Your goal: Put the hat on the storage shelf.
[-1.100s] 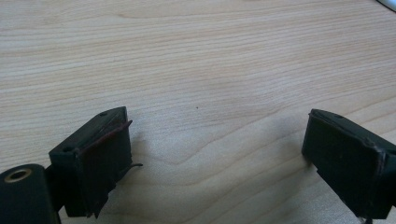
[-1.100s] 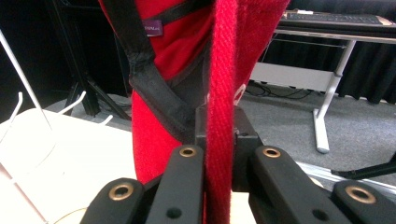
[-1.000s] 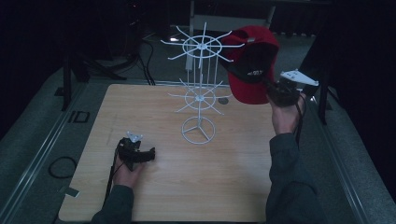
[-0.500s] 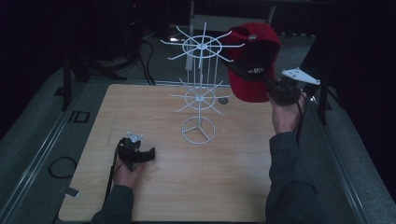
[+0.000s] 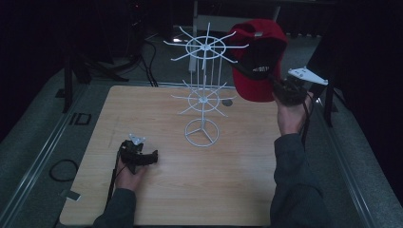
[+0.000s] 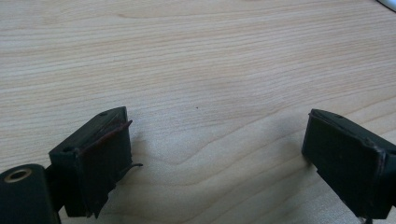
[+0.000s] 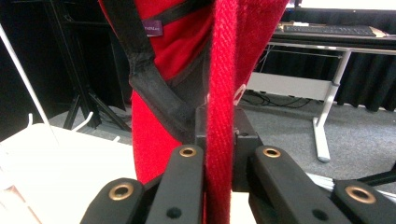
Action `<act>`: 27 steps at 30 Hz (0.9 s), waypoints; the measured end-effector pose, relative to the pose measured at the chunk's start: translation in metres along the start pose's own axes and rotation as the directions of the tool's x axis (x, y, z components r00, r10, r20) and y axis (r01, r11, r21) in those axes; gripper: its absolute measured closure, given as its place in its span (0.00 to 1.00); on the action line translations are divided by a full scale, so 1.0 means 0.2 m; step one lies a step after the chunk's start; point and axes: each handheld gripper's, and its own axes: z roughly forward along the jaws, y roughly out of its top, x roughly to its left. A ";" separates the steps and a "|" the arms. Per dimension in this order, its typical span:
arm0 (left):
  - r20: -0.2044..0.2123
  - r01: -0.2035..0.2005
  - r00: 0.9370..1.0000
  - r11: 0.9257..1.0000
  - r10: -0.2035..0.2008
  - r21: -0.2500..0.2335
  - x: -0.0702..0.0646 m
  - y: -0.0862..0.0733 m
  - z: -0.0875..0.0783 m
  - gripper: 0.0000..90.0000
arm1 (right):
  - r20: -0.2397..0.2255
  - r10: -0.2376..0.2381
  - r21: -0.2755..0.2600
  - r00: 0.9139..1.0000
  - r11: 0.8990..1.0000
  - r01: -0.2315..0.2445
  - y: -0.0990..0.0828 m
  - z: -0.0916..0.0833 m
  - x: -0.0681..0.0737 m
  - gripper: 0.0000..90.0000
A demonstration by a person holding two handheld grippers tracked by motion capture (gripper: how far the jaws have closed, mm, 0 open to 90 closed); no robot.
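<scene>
Holding steady: red cap (image 5: 259, 59) hangs pinched in the R gripper (image 5: 284, 89), up beside the top tier of the white wire rack (image 5: 203, 90).

Nothing has shifted vs. a sec ago — cap not yet hooked, so hanging looks pending. L gripper (image 5: 139, 157) rests on the table (image 5: 237, 190) near-left of the rack's base, jaws apart, empty.

Bare wooden table (image 5: 237, 190), cables (image 5: 147, 52) behind

From my right claw view the cap (image 7: 224, 70) runs off the top edge, its crown cut away, and its small purple label (image 7: 153, 28) is too blurred to read. My left claw view crops the rack's white base at the top right corner.
</scene>
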 end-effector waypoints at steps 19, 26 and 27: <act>0.000 0.000 1.000 1.000 0.000 -0.001 0.00 0.00 0.00 0.09 | -0.003 0.006 -0.023 1.000 1.000 -0.006 0.02 -0.01 0.02 0.96; 0.000 0.000 1.000 1.000 0.000 -0.001 0.00 0.00 0.00 0.09 | -0.008 0.006 -0.027 1.000 1.000 -0.006 0.02 -0.01 0.03 0.96; 0.000 0.000 1.000 1.000 0.000 -0.001 0.00 0.00 0.00 0.09 | -0.008 0.007 -0.030 1.000 1.000 -0.008 0.02 -0.02 0.03 0.96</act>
